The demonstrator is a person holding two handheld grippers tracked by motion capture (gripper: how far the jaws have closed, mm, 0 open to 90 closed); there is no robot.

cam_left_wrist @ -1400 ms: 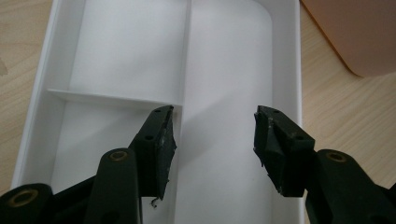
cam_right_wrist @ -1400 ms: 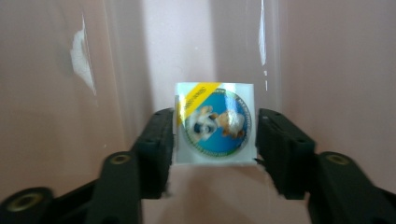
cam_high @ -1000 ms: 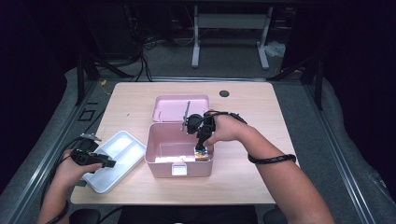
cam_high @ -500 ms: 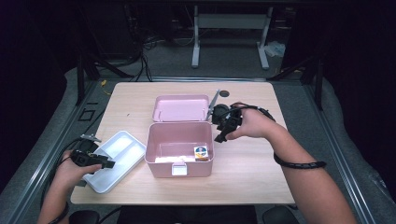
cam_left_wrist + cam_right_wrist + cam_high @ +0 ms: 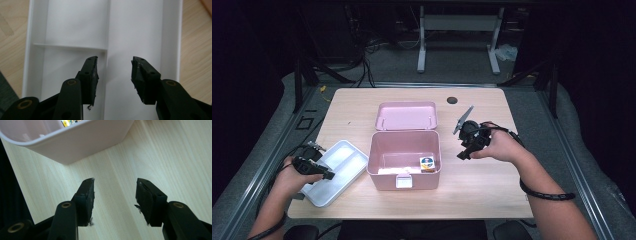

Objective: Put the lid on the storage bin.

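Note:
A pink box [image 5: 379, 172] stands open at the table's middle, its lid [image 5: 406, 115] lying flat behind it. Inside at the front right sits a small orange and white carton [image 5: 427, 163], beside a white item [image 5: 387, 171] on the floor of the box. My right gripper [image 5: 462, 153] hovers over bare wood to the right of the box, open and empty; the box corner [image 5: 75, 142] is ahead of its jaws. My left gripper [image 5: 328, 175] is open over the white divided tray [image 5: 349, 156] at the left; the tray's compartments [image 5: 140, 32] hold nothing.
The light wooden table [image 5: 492, 192] has a dark round hole [image 5: 452, 100] near its far edge. Grey floor, cables and a metal stand lie beyond the table. A cable trails from the left hand off the table's left edge.
My right gripper has come up out of the pink box and moved right, leaving the small carton inside. It now hangs lower over the wood. The left gripper has stayed over the tray.

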